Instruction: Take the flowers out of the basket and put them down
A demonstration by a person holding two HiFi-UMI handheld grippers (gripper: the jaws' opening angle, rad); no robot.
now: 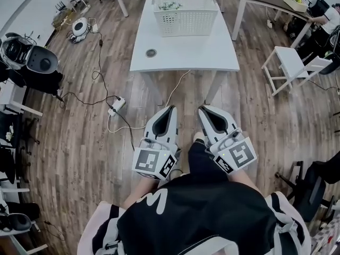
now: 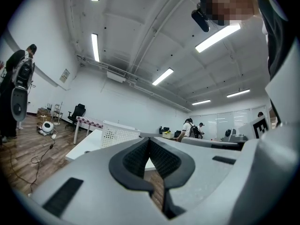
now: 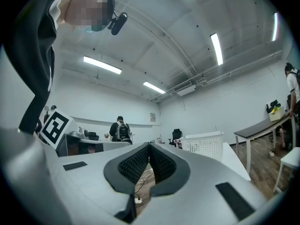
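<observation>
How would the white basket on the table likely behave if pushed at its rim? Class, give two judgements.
The basket looks like thin perforated plastic, so it is probably light and flexible. Wide and squat on the smooth white table, it would likely slide rather than tip. The flowers seem to add little weight.

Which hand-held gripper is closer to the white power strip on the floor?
Left. In the head view, the left hand-held gripper is just to the right of the power strip. The right hand-held gripper is farther right, beyond the left one.
</observation>
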